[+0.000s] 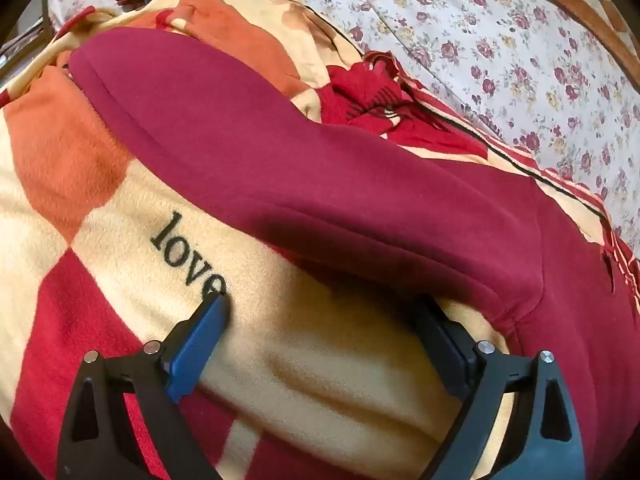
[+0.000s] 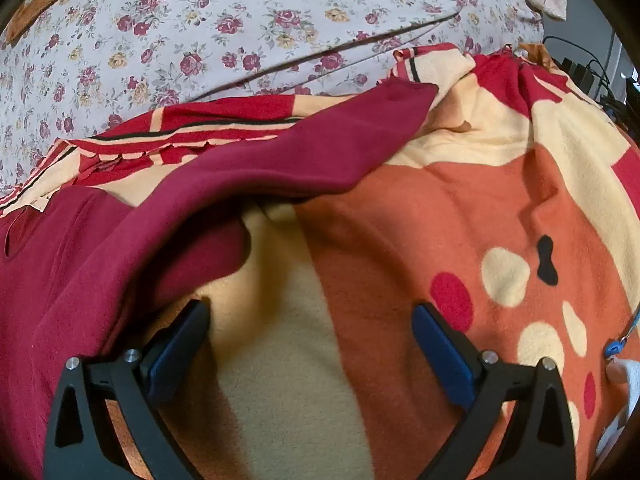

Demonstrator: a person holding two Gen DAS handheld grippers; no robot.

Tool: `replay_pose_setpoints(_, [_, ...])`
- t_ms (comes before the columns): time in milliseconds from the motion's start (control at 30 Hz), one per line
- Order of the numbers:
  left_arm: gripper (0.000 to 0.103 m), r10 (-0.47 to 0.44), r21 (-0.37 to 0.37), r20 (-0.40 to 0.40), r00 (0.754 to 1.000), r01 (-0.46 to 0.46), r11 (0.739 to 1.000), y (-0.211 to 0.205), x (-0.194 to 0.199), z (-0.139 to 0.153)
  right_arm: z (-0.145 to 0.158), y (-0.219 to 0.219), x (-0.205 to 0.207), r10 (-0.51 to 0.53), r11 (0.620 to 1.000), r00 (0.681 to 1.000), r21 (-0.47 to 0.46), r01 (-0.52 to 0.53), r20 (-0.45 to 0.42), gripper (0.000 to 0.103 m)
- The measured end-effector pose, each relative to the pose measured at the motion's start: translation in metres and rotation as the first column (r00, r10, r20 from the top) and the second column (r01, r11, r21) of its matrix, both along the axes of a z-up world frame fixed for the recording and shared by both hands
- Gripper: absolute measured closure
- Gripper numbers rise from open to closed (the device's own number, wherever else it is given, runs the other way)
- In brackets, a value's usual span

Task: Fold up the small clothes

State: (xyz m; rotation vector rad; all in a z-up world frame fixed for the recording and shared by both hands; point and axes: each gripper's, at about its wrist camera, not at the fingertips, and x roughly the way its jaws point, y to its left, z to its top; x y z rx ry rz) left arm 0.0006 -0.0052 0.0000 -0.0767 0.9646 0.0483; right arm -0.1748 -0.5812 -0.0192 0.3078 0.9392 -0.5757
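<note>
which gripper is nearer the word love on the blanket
Left. The left gripper is open with one fingertip right at the end of "love". The right gripper is open over plain blanket; the word is not in its view.

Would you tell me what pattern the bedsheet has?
The bedsheet is white with small dark-red roses; clearest in the right wrist view.

— How does the left gripper [image 1: 322, 312] stand?
— Jaws spread wide, tilted steeply downward, nothing between its blue pads.
— And the right gripper [image 2: 310, 318]?
— The same: wide apart, angled down, gripping nothing.
</note>
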Motion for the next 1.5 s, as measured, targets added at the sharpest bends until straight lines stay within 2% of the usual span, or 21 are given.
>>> replay_pose_setpoints(33, [0.026,0.000,0.000,0.000,1.000,0.000,1.000,-0.002,0.000,0.000,0.000,0.000,0.000,0.000,1.000,1.000,0.000,0.000,0.000,0.000])
replay_pose_setpoints(67, [0.026,0.001,-0.032,0.006,1.000,0.000,0.999,0.003,-0.001,0.000,0.000,0.000,0.000,0.000,1.000,1.000,0.000,0.000,0.000,0.000])
replay_pose_setpoints(200, [0.026,0.000,-0.025,0.005,1.000,0.000,1.000,-0.002,-0.001,0.000,0.000,0.000,0.000,0.000,1.000,1.000,0.000,0.000,0.001,0.000])
replay_pose_setpoints(500, [0.025,-0.001,-0.057,0.003,1.000,0.001,0.998,0.009,0.000,0.000,0.000,0.000,0.000,0.000,1.000,1.000,0.000,0.000,0.002,0.000])
replay_pose_setpoints(667, [0.026,-0.002,-0.056,-0.033,0.999,0.000,0.998,0.010,-0.007,0.005,0.000,0.000,0.000,0.000,1.000,1.000,0.001,0.000,0.002,0.000])
replay_pose_setpoints(767, [0.040,0.017,-0.024,-0.004,1.000,-0.017,1.000,0.005,-0.023,0.014,0.000,0.000,0.002,0.002,1.000,1.000,-0.004,-0.002,-0.010,0.000])
replay_pose_setpoints(900, [0.042,-0.017,0.003,0.026,1.000,0.017,1.000,-0.005,-0.045,0.028,0.005,0.003,-0.002,-0.005,1.000,1.000,0.016,0.005,-0.017,0.000])
replay_pose_setpoints(1100, [0.043,-0.088,-0.015,0.064,0.994,0.089,0.996,-0.021,-0.077,0.060,0.037,0.031,-0.037,0.015,0.996,1.000,0.093,-0.015,0.003,0.000])
replay_pose_setpoints(1233, [0.043,-0.149,-0.026,0.092,0.985,0.152,0.988,-0.036,-0.095,0.077,0.073,0.062,-0.074,0.090,0.989,0.995,0.112,-0.094,0.045,0.000])
replay_pose_setpoints(1400, [0.043,-0.238,-0.055,0.102,0.966,0.244,0.968,-0.063,-0.118,0.093,0.117,0.107,-0.099,0.198,0.972,0.980,0.125,-0.197,0.002,0.000])
replay_pose_setpoints(1500, [0.043,-0.279,-0.067,0.119,0.953,0.288,0.955,-0.080,-0.128,0.103,0.138,0.137,-0.108,0.254,0.960,0.967,0.116,-0.254,0.014,0.000])
